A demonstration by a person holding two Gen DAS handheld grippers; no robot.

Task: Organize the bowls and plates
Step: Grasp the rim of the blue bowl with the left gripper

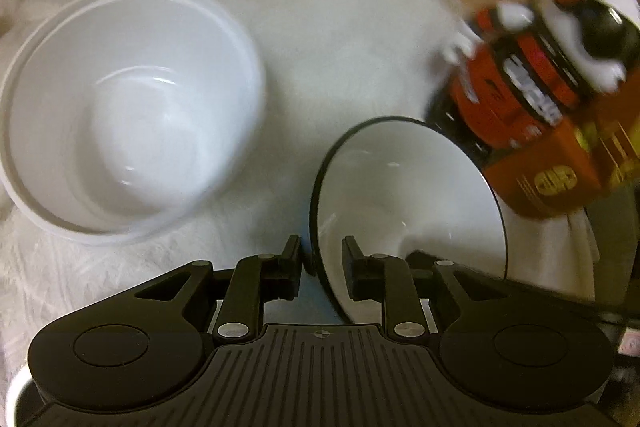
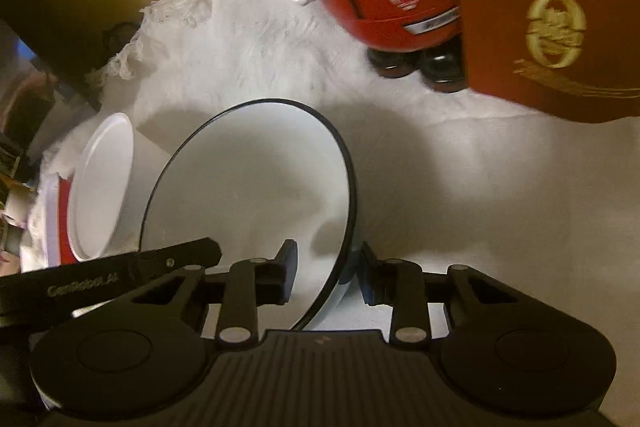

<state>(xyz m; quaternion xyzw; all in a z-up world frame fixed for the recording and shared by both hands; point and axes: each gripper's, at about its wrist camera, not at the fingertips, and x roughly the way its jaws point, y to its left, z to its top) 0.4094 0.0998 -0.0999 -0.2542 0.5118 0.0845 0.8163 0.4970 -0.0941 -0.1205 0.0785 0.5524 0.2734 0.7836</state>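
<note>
A: Where does the black-rimmed bowl (image 1: 404, 195) sit relative to the left hand-held gripper (image 1: 322, 259)?

B: Its rim stands on edge right between the fingers, the dish opening toward two o'clock. The jaws are narrow, one finger outside the wall and one inside, but I can't tell whether the pads actually press it.

A: And the right hand-held gripper (image 2: 330, 267)?

B: Shut on the same bowl's (image 2: 256, 187) rim, the dish leaning toward eleven o'clock from that side. So both hold opposite edges; neither is nearer.

A: The target?

B: Probably the deep white bowl (image 1: 132, 119), upright on the white cloth (image 1: 320, 39), at ten o'clock from the left hand-held gripper and well apart from it (a nesting move, I'd judge).

A: What does one view add?

B: The right wrist shows that white bowl (image 2: 104, 187) sitting on something red and white, hidden from the left. The left wrist shows its empty inside.
</note>
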